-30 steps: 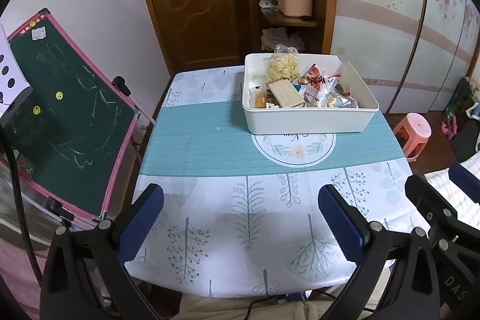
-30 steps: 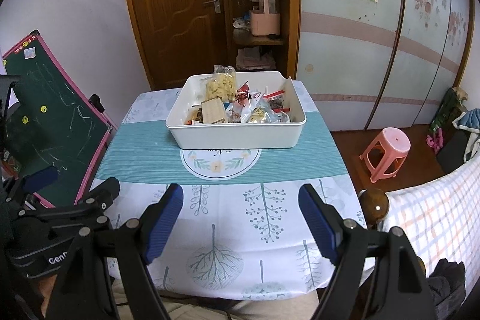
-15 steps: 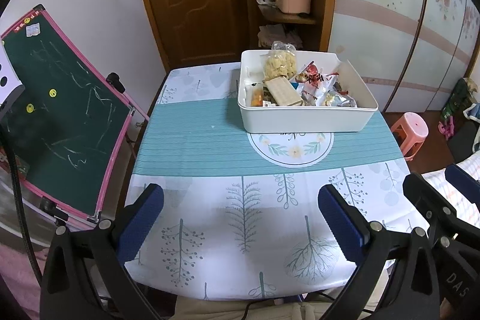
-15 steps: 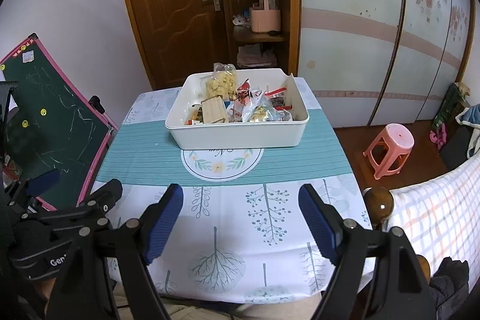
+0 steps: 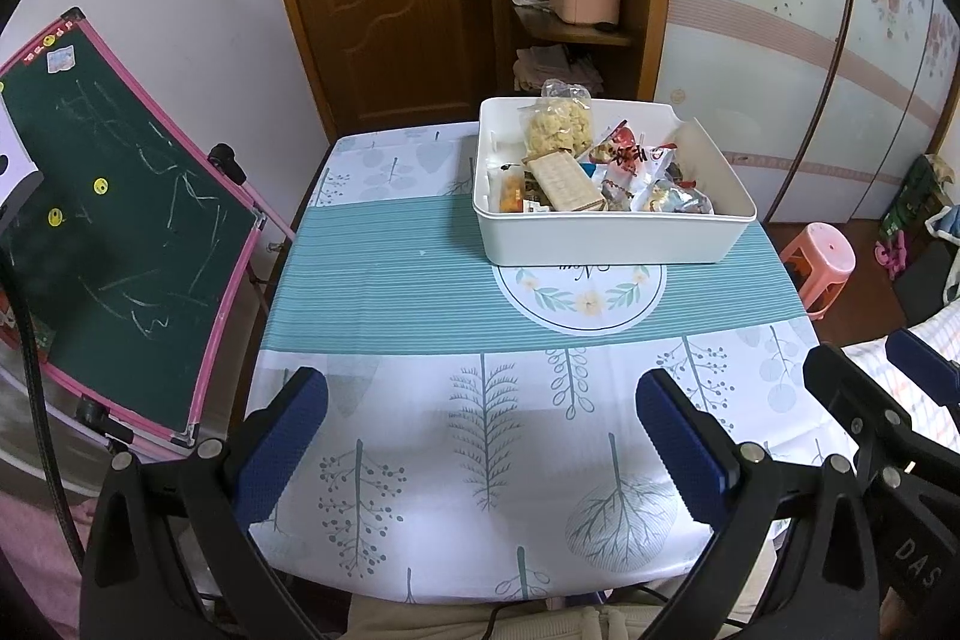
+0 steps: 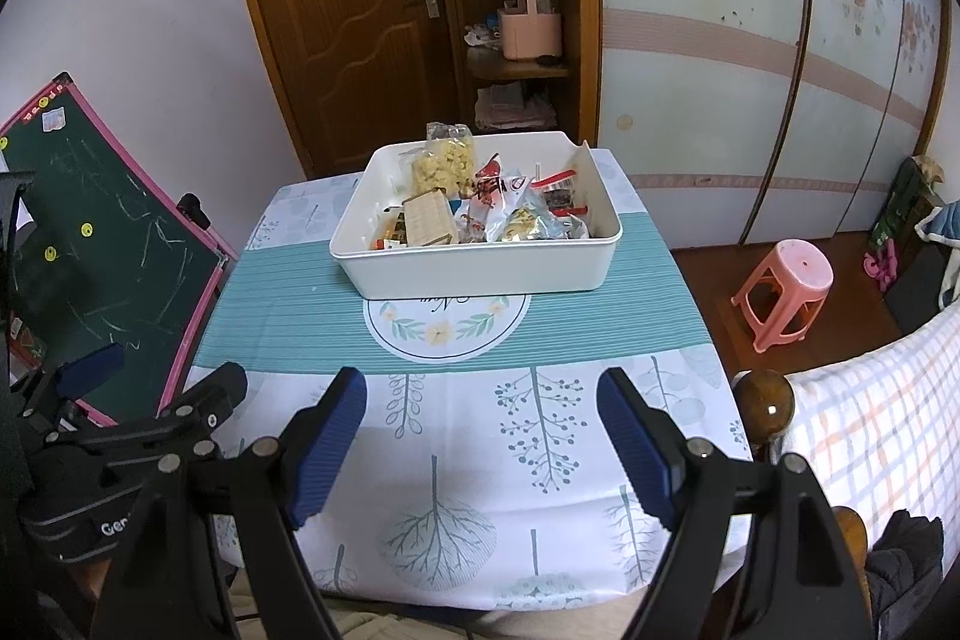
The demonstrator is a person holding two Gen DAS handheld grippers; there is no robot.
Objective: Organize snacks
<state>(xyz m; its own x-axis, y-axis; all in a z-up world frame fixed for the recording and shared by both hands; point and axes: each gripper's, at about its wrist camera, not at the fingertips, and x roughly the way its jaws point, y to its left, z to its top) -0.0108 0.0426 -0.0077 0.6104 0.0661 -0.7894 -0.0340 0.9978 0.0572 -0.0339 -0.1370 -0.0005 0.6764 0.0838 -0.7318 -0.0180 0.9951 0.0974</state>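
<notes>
The white bin [image 6: 474,262] of snacks sits at the far end of the tabletop [image 6: 456,466], straight ahead of both grippers and well apart from them, resting on the teal stripe of the cloth just past the round floral emblem [image 6: 447,325]. Its long axis runs side to side across the view, one long wall facing the fingers.

The right gripper [image 6: 483,436] hangs over the near edge with its fingers spread wide and nothing between them. The left gripper [image 5: 480,436] does the same, also empty. In the right wrist view the bin lies nearly on the centre line; in the left wrist view it sits off to the right, so the right hand looks better lined up for a reach.

Inside, a cracker pack [image 6: 429,220] lies tilted with its long axis pointing roughly away from the grippers, a clear bag of yellow puffs [image 6: 444,163] stands at the far left corner, and foil and red wrappers [image 6: 516,214] pile to the right.
</notes>
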